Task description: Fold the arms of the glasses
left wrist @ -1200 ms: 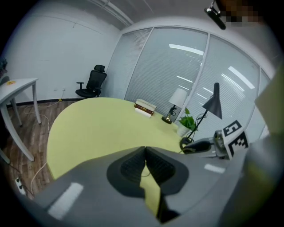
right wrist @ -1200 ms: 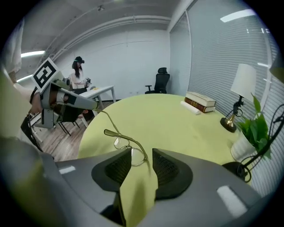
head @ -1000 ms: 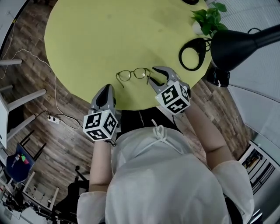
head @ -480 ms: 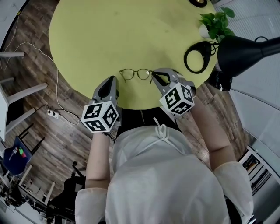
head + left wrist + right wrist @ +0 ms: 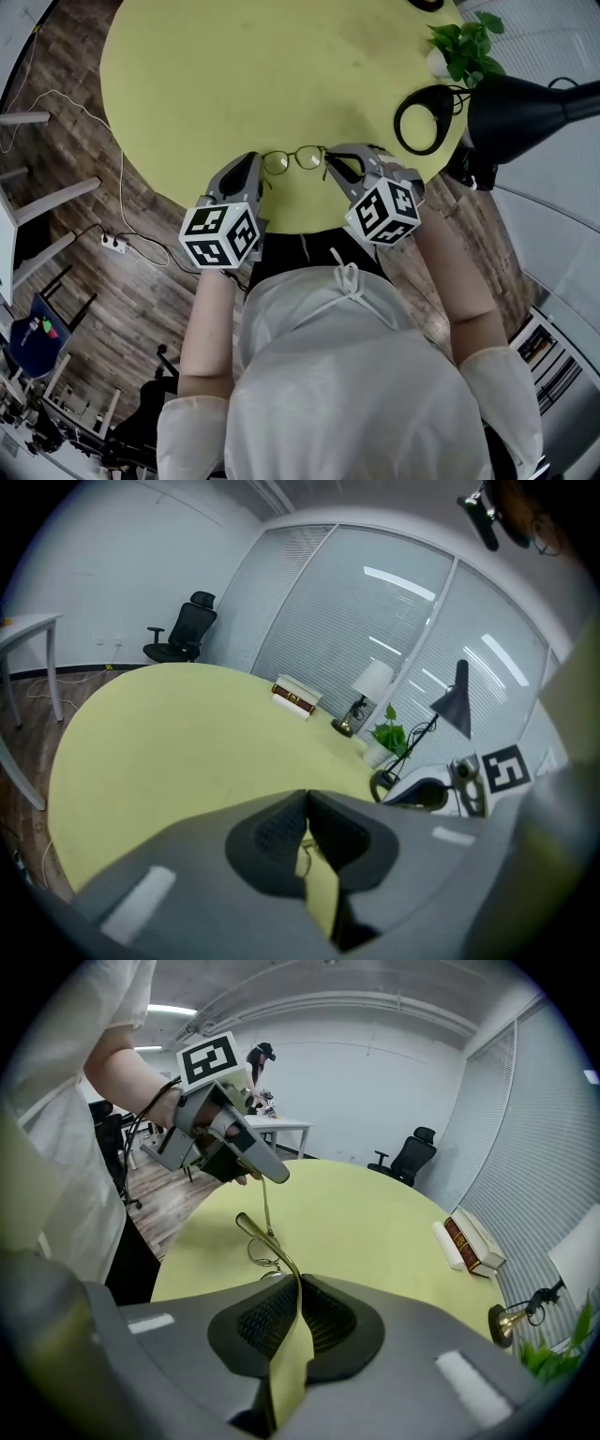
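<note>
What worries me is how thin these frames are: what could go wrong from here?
The right gripper has just been closing on one thin arm of the glasses; squeezing harder or twisting may bend it.
The shut left gripper is at the other arm's tip; a skewed push could twist the frame.
The glasses are near the table edge; a slip could drop them.

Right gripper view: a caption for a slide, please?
Right hand-held gripper, jaws just closed on one arm of the glasses; left hand-held gripper at the other arm's tip.
</note>
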{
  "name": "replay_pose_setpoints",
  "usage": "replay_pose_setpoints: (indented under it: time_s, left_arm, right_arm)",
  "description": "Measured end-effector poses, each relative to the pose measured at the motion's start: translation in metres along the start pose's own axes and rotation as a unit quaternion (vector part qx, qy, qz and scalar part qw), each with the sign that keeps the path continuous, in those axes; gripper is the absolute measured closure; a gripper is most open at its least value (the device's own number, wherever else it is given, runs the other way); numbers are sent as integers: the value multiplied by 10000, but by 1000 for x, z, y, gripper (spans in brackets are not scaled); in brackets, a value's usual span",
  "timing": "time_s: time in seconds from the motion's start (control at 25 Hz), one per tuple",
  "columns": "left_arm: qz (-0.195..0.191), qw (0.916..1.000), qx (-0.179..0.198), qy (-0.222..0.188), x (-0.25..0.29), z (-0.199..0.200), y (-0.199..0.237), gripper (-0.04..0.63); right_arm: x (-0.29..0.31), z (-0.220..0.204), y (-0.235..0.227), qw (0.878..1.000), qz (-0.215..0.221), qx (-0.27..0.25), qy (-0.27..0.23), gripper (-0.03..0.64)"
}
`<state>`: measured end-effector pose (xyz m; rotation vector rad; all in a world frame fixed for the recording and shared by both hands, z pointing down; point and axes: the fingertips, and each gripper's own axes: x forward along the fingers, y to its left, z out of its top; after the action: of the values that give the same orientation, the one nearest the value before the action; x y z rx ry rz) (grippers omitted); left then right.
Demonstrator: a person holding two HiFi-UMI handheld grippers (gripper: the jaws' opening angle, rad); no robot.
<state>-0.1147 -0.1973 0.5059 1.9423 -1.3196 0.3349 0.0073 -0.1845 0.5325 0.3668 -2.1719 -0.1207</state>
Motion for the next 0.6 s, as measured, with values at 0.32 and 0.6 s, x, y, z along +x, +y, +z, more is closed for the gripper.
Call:
replay_pose_setpoints:
  time_s: [0.32,0.6]
  left_arm:
    - [-131,9983,-524,-217,18,-7,-10,589]
    - [-256,9860,-1434,-812,29,-3,-12,589]
  right_arm:
    - [-4,-1,-2,9998,11,215,-33,601]
    - [-3,-1,4,9993,76,354,-106,601]
